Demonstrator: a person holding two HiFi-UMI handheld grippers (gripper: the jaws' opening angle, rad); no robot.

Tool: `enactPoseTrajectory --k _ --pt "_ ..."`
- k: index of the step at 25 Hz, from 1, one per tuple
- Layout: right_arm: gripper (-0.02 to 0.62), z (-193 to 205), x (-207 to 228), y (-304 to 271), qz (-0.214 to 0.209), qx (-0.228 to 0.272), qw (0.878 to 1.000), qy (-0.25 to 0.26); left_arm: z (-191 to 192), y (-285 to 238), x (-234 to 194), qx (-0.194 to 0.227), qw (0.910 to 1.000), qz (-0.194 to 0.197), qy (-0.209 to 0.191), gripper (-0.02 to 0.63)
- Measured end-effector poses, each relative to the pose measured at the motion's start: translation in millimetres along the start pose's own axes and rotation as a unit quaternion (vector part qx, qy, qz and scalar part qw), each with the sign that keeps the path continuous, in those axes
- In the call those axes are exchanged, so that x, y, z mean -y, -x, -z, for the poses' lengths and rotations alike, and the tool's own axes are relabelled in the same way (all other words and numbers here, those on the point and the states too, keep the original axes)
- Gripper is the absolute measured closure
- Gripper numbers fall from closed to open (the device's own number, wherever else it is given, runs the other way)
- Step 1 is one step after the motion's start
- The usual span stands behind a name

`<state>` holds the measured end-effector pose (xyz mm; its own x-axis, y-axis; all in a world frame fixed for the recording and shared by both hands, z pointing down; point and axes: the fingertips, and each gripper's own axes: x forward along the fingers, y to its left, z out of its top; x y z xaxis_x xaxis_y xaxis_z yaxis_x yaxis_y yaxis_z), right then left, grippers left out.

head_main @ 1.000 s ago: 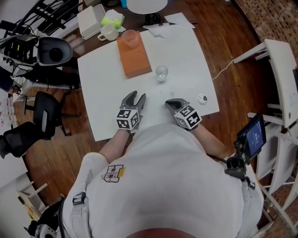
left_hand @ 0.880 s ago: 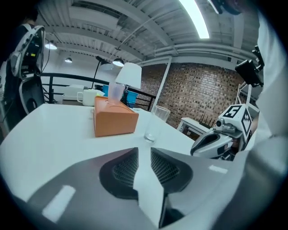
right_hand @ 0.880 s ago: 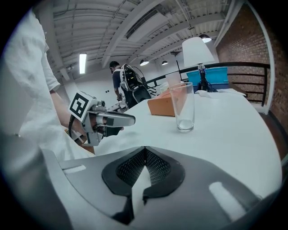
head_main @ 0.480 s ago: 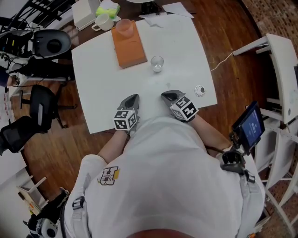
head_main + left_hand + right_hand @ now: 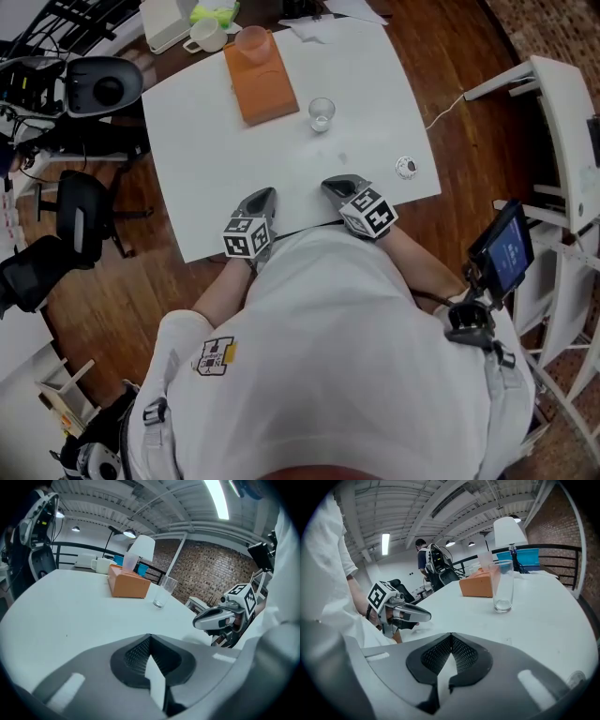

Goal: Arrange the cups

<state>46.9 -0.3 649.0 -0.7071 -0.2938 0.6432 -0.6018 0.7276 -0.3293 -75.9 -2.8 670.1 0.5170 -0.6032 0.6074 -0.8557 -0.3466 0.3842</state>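
1. White mug [image 5: 208,37]: it sits beyond the far-left edge of your white table [image 5: 206,169], off the tabletop and beside a white box [image 5: 167,19].
2. Orange box [image 5: 260,86]: it lies flat on the far-left part of the table. A pink cup [image 5: 251,39] stands upright on its far end.
3. Your left gripper [image 5: 266,193]: the jaws are pressed together with nothing between them. Its tip is over the near edge of the table, angled down and away from you.
4. Clear glass [image 5: 322,113]: it stands upright on the tabletop, just right of the orange box's near end and not touching it. It's well ahead of both grippers, and neither one touches it.
5. Your right gripper [image 5: 330,184]: the jaws are pressed together and hold nothing. It's at the near edge too, beside the left gripper but apart from it, with the tip angled toward the table's middle.
6. Small round white object [image 5: 406,167]: it lies flat near the table's right edge, well apart from the glass. I can't tell what it is.
7. Tablet [image 5: 506,261]: it's off the table to your right, with the screen lit.
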Motion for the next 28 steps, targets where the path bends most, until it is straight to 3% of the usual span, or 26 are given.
enactPoseTrajectory --k 28 --pt "0.595 -12.5 -36.9 -21.5 0.027 0.01 1.0 0.008 5.7 30.5 -23.7 0.006 0.9993 0.02 -0.03 0.604"
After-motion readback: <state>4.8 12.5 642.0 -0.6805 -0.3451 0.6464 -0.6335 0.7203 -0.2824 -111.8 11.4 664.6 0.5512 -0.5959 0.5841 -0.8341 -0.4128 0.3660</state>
